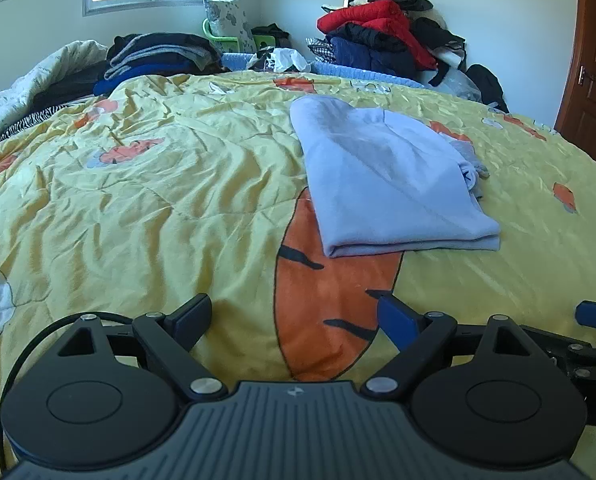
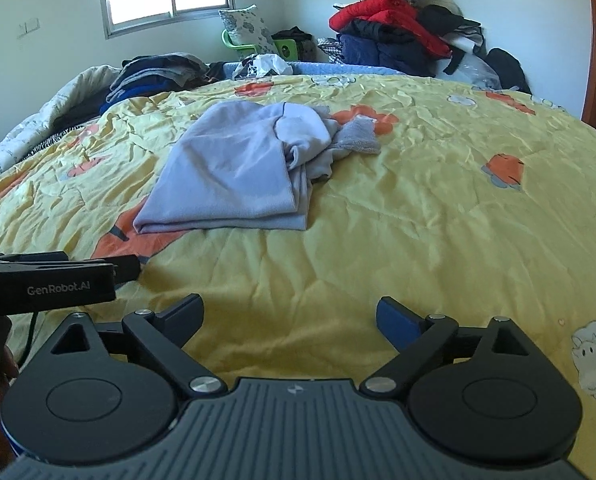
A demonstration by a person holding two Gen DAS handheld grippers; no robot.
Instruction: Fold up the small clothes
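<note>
A light lavender garment lies folded flat on the yellow patterned quilt, with a bunched grey part at its right side. In the right wrist view the garment sits ahead and left, its crumpled grey end toward the right. My left gripper is open and empty, held above the quilt in front of the garment's near fold. My right gripper is open and empty, to the right of the left gripper. The left gripper's body shows at the left edge of the right wrist view.
A pile of red and dark clothes stands at the far right by the wall. A stack of dark folded clothes lies at the far left of the bed. A wooden door is on the right. A pillow leans under the window.
</note>
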